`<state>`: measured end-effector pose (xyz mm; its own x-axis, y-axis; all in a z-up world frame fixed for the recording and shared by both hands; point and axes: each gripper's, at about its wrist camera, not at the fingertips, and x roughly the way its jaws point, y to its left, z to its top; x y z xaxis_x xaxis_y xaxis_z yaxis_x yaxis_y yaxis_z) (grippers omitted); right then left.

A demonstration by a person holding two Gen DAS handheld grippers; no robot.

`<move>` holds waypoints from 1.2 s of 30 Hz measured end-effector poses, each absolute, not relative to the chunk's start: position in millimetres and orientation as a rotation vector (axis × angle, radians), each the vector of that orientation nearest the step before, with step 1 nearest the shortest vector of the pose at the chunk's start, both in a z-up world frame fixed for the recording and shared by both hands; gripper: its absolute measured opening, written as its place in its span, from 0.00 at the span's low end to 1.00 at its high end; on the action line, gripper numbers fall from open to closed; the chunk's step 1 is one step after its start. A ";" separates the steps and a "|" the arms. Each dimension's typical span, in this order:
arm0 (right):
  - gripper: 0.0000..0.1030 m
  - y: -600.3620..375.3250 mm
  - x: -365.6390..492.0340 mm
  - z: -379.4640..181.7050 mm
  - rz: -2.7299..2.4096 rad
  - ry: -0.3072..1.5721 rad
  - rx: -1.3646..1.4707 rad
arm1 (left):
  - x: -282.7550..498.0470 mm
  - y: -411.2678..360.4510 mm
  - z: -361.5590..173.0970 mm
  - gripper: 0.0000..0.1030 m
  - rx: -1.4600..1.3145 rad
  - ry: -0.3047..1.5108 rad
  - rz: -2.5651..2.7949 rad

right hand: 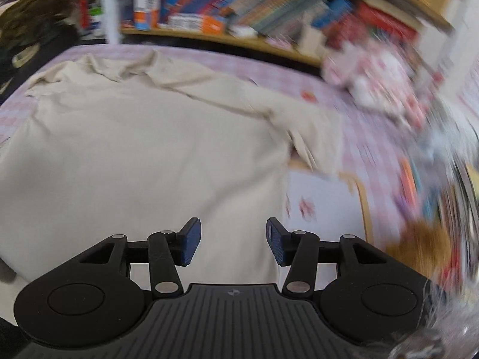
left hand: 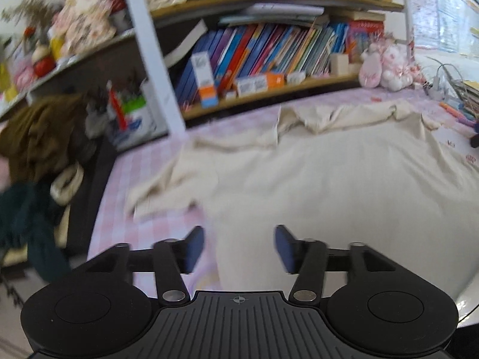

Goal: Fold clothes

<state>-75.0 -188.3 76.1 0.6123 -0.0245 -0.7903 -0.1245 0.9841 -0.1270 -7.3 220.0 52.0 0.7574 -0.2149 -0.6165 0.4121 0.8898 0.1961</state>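
A cream garment (left hand: 329, 173) lies spread flat on the pink checked bedspread (left hand: 140, 173), its sleeve (left hand: 176, 176) stretched out to the left and its far edge rumpled. My left gripper (left hand: 239, 248) hovers above the garment's near left part, open, with nothing between its blue pads. In the right wrist view the same cream garment (right hand: 143, 149) fills the middle, its right sleeve (right hand: 311, 137) folded near a pink printed cloth. My right gripper (right hand: 233, 240) hangs over the near right part, open and holding nothing.
A bookshelf (left hand: 269, 56) packed with books runs along the far side of the bed. Pink plush toys (left hand: 386, 65) sit at its right end. A brown garment (left hand: 39, 131) and dark clothes pile up at the left. Loose items clutter the right side (right hand: 419, 179).
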 end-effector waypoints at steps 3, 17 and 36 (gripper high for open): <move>0.45 -184.8 -41.3 80.5 0.129 0.890 -0.255 | 17.8 206.2 58.9 0.57 0.351 0.597 -0.377; 0.48 -189.1 130.1 53.7 0.390 0.813 -0.525 | 141.2 131.7 29.9 0.64 0.440 0.594 -0.420; 0.12 -120.9 220.4 3.2 0.794 0.792 -0.717 | 227.6 94.9 -12.1 0.64 0.614 0.667 -0.540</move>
<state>220.4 -120.9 3.2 0.4587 0.3351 -0.8230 -0.8240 0.5070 -0.2529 227.6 94.9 -12.1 0.6648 -0.2587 -0.7008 0.6318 0.6953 0.3426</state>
